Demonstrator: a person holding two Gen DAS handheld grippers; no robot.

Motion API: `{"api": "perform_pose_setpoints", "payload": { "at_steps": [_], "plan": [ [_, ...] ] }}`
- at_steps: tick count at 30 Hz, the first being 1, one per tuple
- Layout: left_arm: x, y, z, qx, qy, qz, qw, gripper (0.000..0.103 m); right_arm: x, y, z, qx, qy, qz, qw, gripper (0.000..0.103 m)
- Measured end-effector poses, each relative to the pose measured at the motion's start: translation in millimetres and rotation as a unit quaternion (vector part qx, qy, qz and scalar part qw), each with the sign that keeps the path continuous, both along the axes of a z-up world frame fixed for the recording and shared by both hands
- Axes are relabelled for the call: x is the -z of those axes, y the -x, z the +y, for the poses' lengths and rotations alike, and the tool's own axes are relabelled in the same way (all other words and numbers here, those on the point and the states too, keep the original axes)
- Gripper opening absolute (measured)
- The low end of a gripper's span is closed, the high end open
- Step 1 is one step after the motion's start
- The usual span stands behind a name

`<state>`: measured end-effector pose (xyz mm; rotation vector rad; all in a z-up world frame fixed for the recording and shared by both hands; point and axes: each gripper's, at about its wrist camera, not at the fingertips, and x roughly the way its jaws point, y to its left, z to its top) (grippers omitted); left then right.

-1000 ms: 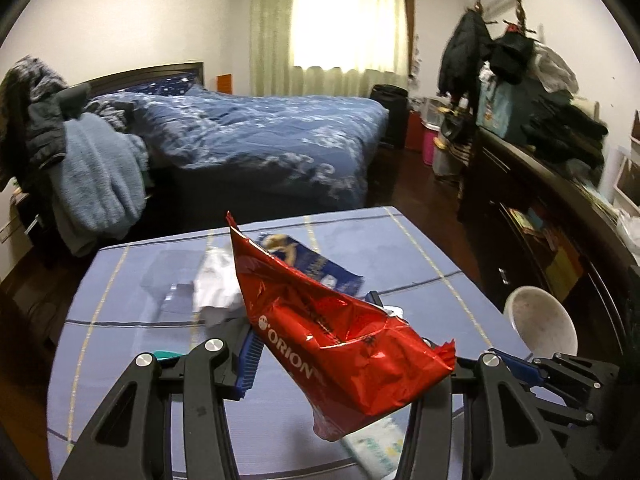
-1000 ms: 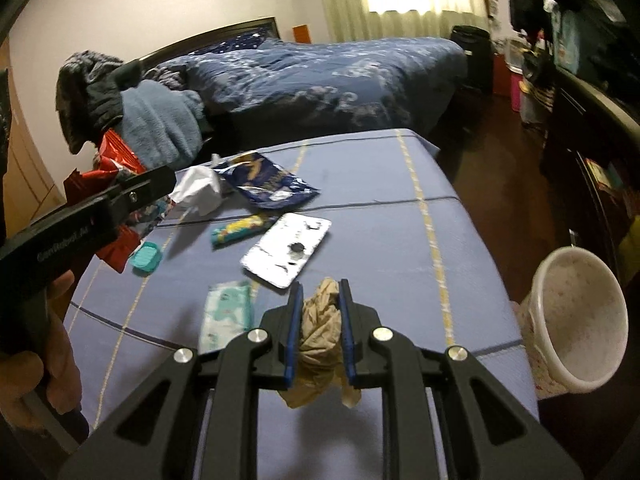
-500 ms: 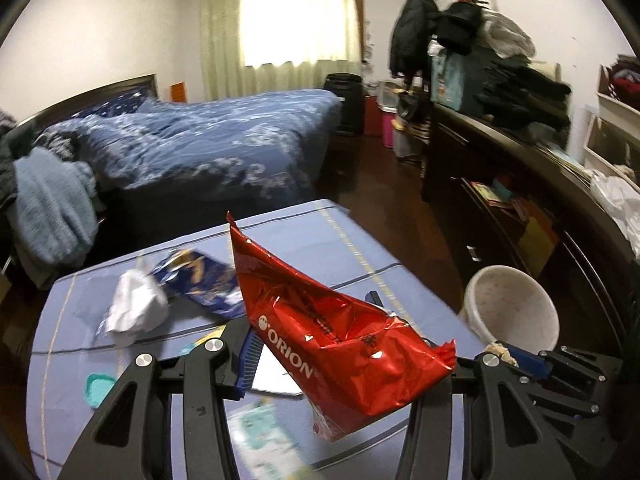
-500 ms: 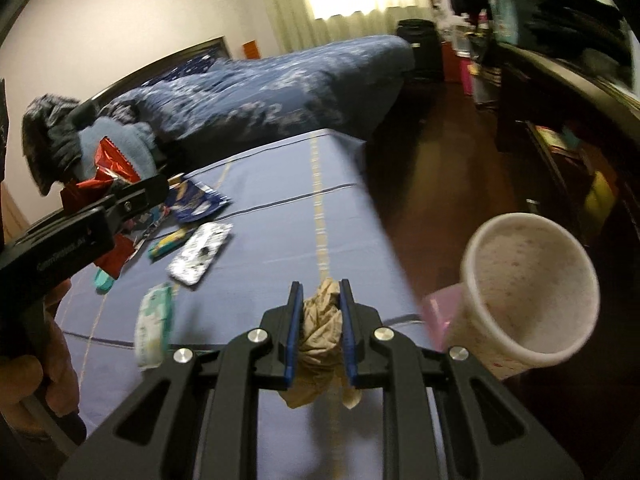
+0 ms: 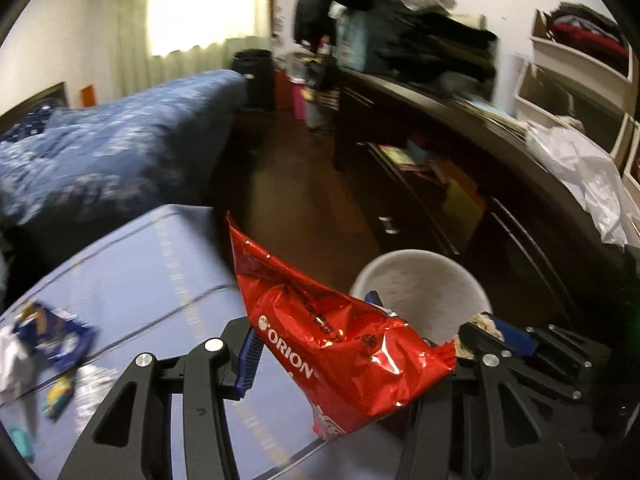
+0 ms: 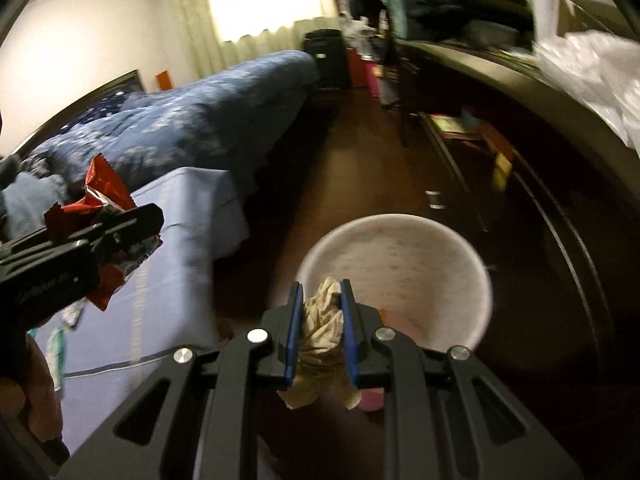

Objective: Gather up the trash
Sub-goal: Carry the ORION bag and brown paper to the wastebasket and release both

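Note:
My left gripper (image 5: 316,340) is shut on a crumpled red snack bag (image 5: 328,336), held above the right edge of the blue-clothed table (image 5: 152,264). In the right wrist view the same red snack bag (image 6: 106,192) shows at the left in the left gripper (image 6: 132,220). My right gripper (image 6: 320,300) is shut on a beige crumpled tissue (image 6: 322,320), right at the near rim of a white speckled bin (image 6: 400,264) on the floor. From the left wrist view the bin (image 5: 420,288) lies just beyond the bag, with the right gripper (image 5: 486,326) at its right.
More trash lies on the table at the left: a blue wrapper (image 5: 56,336), a white tissue (image 5: 12,360), and small packets (image 5: 60,396). A bed with a blue quilt (image 5: 100,152) stands behind. A dark cluttered sideboard (image 5: 460,152) runs along the right. Dark wooden floor (image 5: 296,200) lies between.
Both grippers have swung right, off the table toward the white bin, which now looms large ahead. Each has kept hold of its piece of trash.

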<state>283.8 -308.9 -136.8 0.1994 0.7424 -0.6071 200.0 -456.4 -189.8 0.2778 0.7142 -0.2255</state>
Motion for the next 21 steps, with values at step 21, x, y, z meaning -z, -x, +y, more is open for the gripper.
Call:
{"api": "perform_pose_setpoints", "payload": {
  "at_steps": [21],
  "plan": [
    [70, -46, -121, 0.037, -0.042, 0.089, 0.9945, 0.048, 58, -28, -95, 0.069, -0.015, 0.05, 0.996, 0.02]
  ]
}}
